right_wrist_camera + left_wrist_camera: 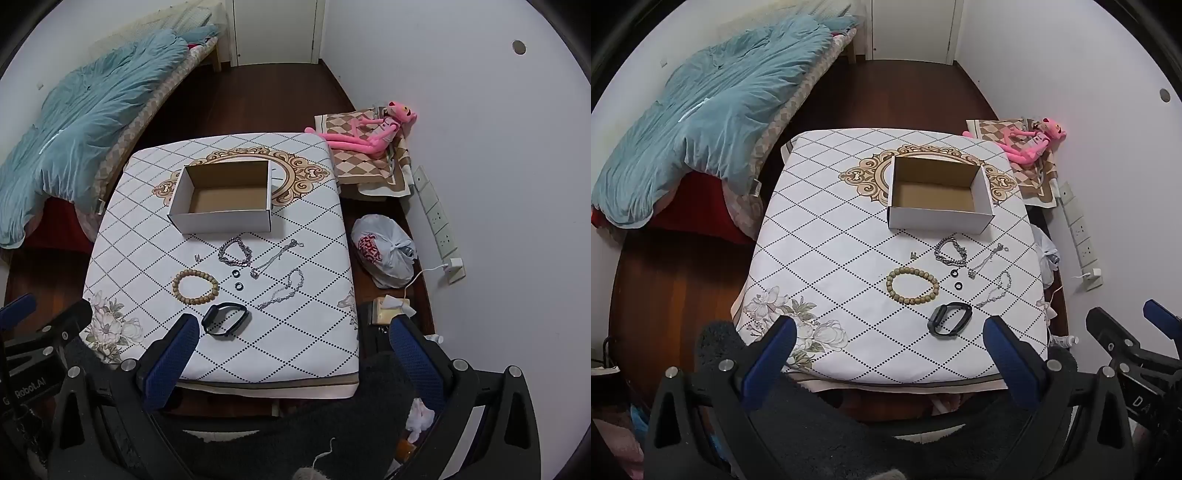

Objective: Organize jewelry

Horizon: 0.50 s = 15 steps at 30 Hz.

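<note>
An open, empty white cardboard box (940, 195) (221, 197) stands on the table (827, 236) (314, 332). In front of it lie a wooden bead bracelet (912, 286) (195, 286), a black wristband (949, 319) (226, 318), a thick silver chain bracelet (951, 253) (235, 252), two thin silver chains (988, 258) (995, 290) (277, 258) (282, 290), two small dark rings (954, 273) (239, 285) and a tiny earring (914, 254) (198, 257). My left gripper (890, 347) is open and empty above the near table edge. My right gripper (291, 347) is open and empty, to the right of the left one.
A bed with a teal duvet (713, 122) (74, 118) is on the left. A pink plush toy (1032, 142) (373, 133) lies on folded cloth at the right. A white plastic bag (384, 251) and a wall socket strip (437, 218) are beside the table.
</note>
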{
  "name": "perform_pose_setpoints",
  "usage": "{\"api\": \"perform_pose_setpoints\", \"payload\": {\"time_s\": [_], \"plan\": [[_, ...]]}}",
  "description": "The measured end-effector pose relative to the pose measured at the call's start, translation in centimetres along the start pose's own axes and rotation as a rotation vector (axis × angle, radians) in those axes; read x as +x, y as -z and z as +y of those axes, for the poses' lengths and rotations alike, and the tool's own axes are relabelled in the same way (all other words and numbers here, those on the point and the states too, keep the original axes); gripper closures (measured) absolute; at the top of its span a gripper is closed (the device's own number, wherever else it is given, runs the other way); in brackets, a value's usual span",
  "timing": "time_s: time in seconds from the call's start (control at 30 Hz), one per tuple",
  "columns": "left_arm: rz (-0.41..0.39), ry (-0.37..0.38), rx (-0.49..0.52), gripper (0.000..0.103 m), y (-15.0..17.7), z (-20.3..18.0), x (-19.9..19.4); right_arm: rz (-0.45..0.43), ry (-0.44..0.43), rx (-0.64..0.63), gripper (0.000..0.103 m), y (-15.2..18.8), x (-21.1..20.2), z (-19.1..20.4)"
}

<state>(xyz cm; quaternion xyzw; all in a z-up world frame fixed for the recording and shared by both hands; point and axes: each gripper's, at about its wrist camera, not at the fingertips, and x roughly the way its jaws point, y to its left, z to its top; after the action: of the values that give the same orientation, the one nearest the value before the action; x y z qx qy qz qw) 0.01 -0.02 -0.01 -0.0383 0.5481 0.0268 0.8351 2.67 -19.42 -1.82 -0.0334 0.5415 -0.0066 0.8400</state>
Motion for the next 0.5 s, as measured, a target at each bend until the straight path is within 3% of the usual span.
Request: {"api": "perform_pose_setpoints", "payload": {"time_s": [0.5], "plan": [[-0.002,-0.012,0.002,0.0,-0.04,-0.15,-0.21,-0.011,-0.001,0.001,0.0,-0.44,-0.17,0.11]]}}
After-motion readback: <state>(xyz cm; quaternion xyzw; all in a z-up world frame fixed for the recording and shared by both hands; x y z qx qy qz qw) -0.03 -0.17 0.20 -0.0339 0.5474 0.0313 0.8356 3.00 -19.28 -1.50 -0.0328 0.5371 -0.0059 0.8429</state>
